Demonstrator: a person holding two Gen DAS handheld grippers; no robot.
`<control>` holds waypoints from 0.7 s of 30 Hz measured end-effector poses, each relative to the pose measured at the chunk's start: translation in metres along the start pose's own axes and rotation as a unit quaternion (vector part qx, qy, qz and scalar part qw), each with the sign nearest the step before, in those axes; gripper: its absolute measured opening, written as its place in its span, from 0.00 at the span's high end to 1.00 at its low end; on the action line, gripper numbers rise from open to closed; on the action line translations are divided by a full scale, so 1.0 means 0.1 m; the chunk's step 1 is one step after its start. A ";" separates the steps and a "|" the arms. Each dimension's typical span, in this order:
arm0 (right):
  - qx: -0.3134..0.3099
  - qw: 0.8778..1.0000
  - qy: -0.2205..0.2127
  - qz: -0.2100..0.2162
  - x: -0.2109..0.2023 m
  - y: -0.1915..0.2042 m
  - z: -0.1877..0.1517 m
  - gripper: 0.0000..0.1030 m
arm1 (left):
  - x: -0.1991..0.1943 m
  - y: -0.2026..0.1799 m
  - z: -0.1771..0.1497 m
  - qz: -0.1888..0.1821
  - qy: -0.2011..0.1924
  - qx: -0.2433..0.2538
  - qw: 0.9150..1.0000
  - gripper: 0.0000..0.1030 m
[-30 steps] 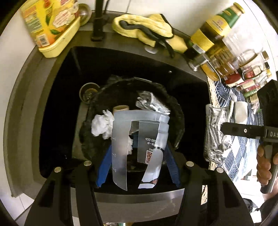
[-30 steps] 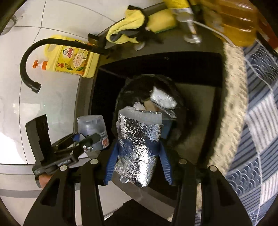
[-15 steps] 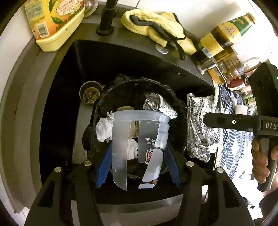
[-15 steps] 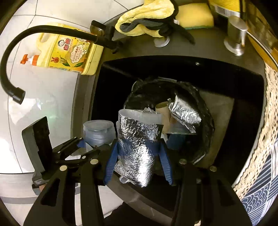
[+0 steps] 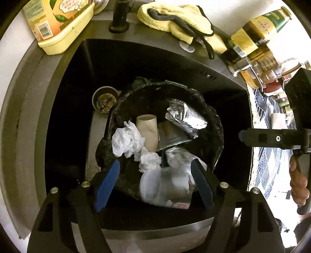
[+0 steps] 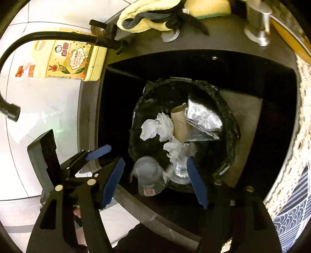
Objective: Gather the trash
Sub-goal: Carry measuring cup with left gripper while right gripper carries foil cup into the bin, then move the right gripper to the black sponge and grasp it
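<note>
A bin lined with a black bag [image 5: 213, 124] [image 6: 231, 124] stands in the dark sink. Inside lie crumpled tissue [image 5: 126, 140], a cardboard tube [image 5: 147, 134] and a foil pouch [image 5: 184, 116]. My left gripper [image 5: 154, 185] hangs over the bin's near rim with its jaws opening. A translucent plastic cup [image 5: 161, 186] [image 6: 149, 179] is blurred below them, free of the pads. My right gripper [image 6: 154, 182] is also opening over the bin. A second foil pouch [image 6: 180, 173] drops blurred between its pads, touching neither. Each gripper shows in the other's view: right gripper [image 5: 243, 136], left gripper [image 6: 93, 155].
The sink drain [image 5: 105, 99] sits left of the bin. A yellow detergent bottle [image 5: 58, 23], a black faucet [image 6: 48, 37], a yellow cloth [image 5: 175, 19] and a sponge [image 6: 210, 7] line the back rim. Bottles [image 5: 252, 33] and a blue patterned mat [image 6: 291, 214] are on the right counter.
Both grippers have spread their jaws. The plastic cup has left the left gripper and the foil pouch has left the right one; both have dropped into the bin.
</note>
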State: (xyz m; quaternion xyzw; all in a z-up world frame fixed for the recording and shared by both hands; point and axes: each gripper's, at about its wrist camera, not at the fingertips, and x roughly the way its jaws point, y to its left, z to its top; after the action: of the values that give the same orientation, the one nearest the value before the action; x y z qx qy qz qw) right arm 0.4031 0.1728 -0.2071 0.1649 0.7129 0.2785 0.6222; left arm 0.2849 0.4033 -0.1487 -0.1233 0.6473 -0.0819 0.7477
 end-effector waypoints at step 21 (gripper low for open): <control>-0.026 0.996 -0.084 -0.010 -1.09 -0.10 -0.64 0.30 | -0.52 -0.56 -0.26 0.015 -0.063 0.014 0.998 0.29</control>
State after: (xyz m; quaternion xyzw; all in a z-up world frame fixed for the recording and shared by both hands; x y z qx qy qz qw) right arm 0.3599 0.0892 -0.1215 0.1638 0.6521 0.2760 0.6869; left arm 0.2536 0.3626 -0.0865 -0.1080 0.5999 -0.0714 0.7895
